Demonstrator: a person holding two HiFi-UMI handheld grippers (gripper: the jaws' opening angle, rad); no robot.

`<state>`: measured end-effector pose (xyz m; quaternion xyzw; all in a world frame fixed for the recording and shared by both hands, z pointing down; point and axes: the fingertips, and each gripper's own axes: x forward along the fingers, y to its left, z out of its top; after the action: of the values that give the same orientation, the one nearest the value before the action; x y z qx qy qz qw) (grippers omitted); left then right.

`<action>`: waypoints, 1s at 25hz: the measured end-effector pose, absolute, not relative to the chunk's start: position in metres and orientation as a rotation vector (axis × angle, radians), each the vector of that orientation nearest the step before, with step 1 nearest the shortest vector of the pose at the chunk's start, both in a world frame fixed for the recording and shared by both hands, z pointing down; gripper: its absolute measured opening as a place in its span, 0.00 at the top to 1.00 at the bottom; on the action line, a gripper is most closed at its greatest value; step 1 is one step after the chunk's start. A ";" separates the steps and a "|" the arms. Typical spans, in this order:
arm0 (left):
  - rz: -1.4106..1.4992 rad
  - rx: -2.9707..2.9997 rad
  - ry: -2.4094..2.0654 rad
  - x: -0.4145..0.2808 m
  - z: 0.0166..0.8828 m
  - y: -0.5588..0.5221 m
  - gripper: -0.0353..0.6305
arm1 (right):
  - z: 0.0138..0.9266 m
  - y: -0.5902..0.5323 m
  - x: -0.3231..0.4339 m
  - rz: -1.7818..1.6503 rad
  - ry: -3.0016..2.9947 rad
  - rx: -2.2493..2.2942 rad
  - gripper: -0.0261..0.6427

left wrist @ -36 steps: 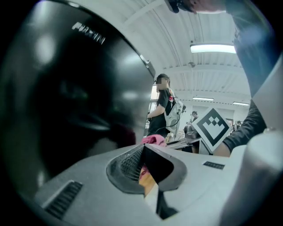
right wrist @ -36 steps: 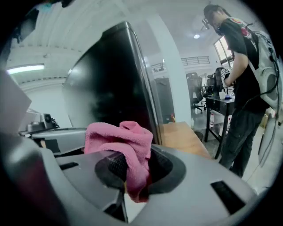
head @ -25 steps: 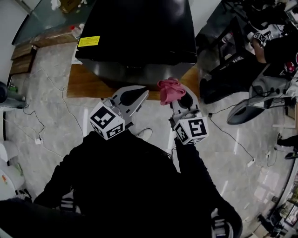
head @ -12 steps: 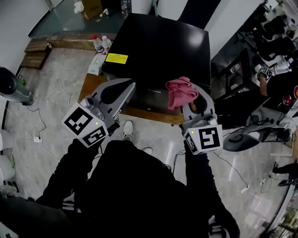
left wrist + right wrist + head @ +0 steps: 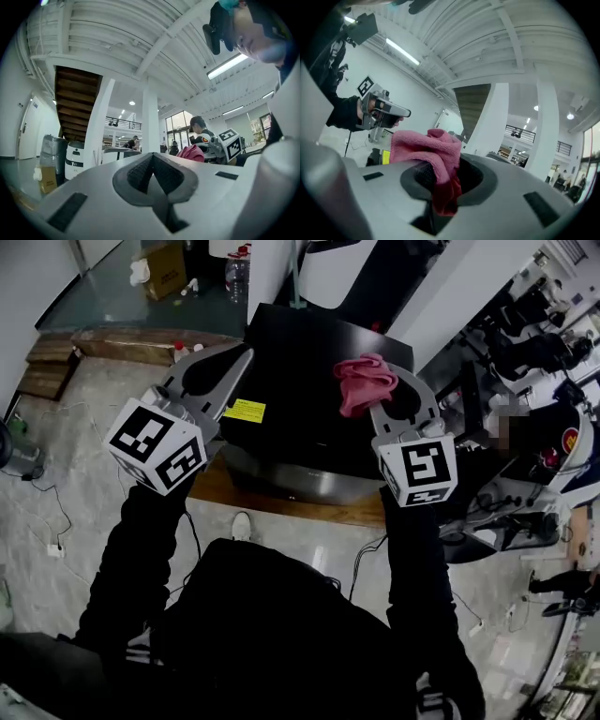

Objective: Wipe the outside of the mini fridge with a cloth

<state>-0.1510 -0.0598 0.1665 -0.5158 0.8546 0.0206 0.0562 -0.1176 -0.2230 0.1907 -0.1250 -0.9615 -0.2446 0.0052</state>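
The black mini fridge (image 5: pixel 309 427) stands on a low wooden platform (image 5: pixel 281 498), with a yellow label (image 5: pixel 245 411) on its top near the left front. My right gripper (image 5: pixel 382 395) is held above the fridge's right side, shut on a crumpled pink cloth (image 5: pixel 364 381). The right gripper view shows the pink cloth (image 5: pixel 429 150) pinched between the jaws of the right gripper (image 5: pixel 440 176). My left gripper (image 5: pixel 244 354) hovers over the fridge's left edge. In its own view the left gripper (image 5: pixel 153 157) is shut on nothing and tilted up toward the ceiling.
Water bottles (image 5: pixel 236 273) and a cardboard box (image 5: pixel 167 263) sit behind the fridge. Office chairs and desks (image 5: pixel 525 427) crowd the right side. Cables (image 5: pixel 56 521) trail over the marble floor at left. My shoe (image 5: pixel 241 526) is near the platform's front edge.
Both grippers have risen and moved forward, from in front of the fridge to above its top. The pink cloth has stayed in the right gripper.
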 end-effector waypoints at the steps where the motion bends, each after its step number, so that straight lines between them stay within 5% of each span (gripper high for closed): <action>1: 0.047 -1.550 2.595 -0.171 0.163 -0.056 0.94 | 0.186 -0.218 -0.136 -0.820 -2.988 -0.385 0.83; 13: -0.029 -1.481 2.696 -0.328 0.193 -0.073 0.94 | 0.226 -0.183 -0.319 -1.383 -2.589 -0.346 0.83; 25: -0.006 -1.587 2.767 -0.396 0.268 -0.086 0.94 | 0.319 -0.145 -0.410 -1.657 -2.219 -0.506 0.83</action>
<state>-0.3959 -0.0859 0.2676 -0.4974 0.8672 -0.0019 -0.0243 -0.4102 -0.1454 0.3187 -0.1773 -0.7778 -0.5807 0.1625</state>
